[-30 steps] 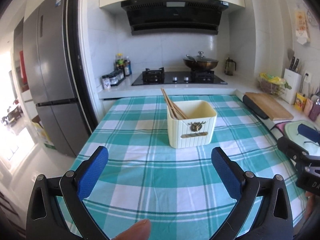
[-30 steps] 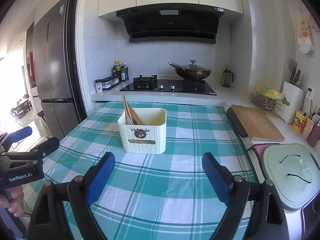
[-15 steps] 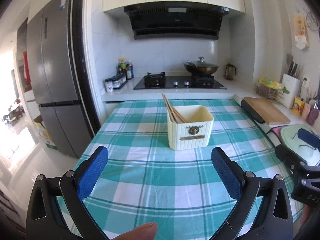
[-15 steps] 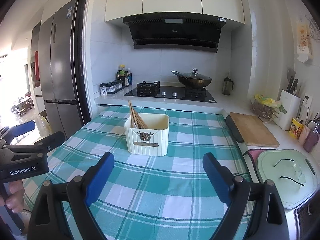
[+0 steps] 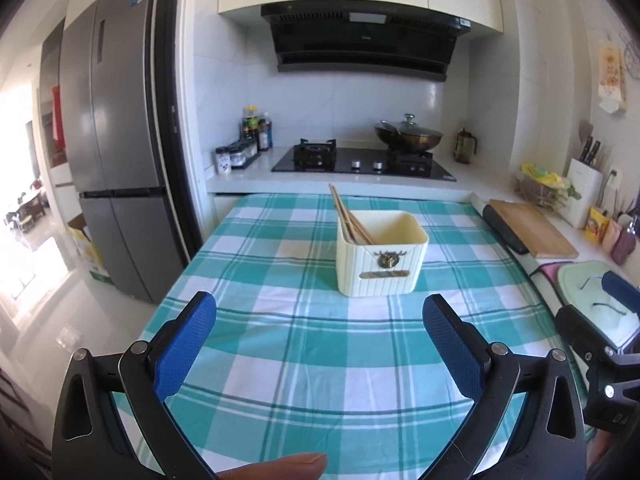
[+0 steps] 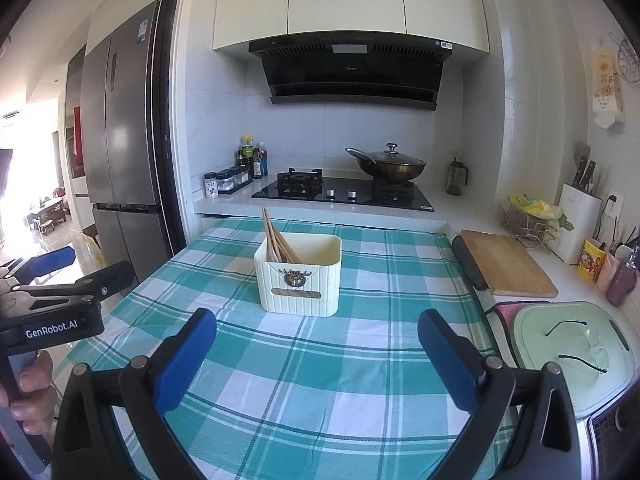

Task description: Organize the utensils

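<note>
A cream ribbed utensil holder point(image 5: 380, 260) stands on the green checked tablecloth point(image 5: 304, 344), with several wooden chopsticks point(image 5: 347, 216) leaning in its left side. It also shows in the right wrist view point(image 6: 299, 276), chopsticks point(image 6: 278, 240) inside. My left gripper point(image 5: 319, 320) is open and empty, held well back from the holder above the cloth. My right gripper point(image 6: 317, 336) is open and empty, also short of the holder. The right gripper shows at the edge of the left wrist view point(image 5: 596, 320), and the left gripper shows in the right wrist view point(image 6: 60, 280).
A wooden cutting board point(image 6: 504, 264) and a pale green lid with glasses on it point(image 6: 572, 352) lie on the counter to the right. Behind the table are a gas hob with a lidded wok point(image 6: 386, 166), spice jars point(image 6: 230, 178) and a knife block point(image 6: 576, 216). A fridge point(image 5: 116, 184) stands left.
Both grippers have drawn back and tilted up a little, so the holder looks smaller and farther. Both stay open and empty.
</note>
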A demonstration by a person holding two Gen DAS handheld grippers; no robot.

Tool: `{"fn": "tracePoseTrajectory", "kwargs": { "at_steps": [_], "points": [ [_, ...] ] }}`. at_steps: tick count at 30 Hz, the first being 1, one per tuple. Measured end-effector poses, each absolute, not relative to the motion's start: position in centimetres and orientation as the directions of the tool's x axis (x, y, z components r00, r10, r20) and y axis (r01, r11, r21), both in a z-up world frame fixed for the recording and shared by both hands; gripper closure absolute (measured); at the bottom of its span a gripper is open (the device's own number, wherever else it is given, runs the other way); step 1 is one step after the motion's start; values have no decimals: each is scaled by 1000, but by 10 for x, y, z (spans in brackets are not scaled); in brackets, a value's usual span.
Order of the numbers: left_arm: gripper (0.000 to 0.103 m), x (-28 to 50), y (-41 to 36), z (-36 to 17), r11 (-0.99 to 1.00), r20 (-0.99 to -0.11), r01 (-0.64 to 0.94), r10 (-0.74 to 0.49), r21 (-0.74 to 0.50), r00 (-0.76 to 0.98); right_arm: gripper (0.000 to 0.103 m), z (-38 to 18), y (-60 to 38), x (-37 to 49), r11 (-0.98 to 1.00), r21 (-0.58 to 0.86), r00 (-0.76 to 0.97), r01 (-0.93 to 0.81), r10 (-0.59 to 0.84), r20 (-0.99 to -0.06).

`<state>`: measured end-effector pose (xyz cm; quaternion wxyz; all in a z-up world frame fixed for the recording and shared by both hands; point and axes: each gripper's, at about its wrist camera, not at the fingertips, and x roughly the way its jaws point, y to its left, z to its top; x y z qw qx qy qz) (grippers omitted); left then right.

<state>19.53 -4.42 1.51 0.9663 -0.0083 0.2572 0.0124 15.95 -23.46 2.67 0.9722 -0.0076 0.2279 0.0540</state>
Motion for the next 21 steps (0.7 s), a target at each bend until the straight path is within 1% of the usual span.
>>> {"fn": "tracePoseTrajectory", "kwargs": {
  "at_steps": [21],
  "points": [
    [0, 196, -47, 12, 999, -502, -36, 47, 31, 864, 1, 28, -234, 159, 994, 19, 882, -103, 100, -461]
  ]
}}
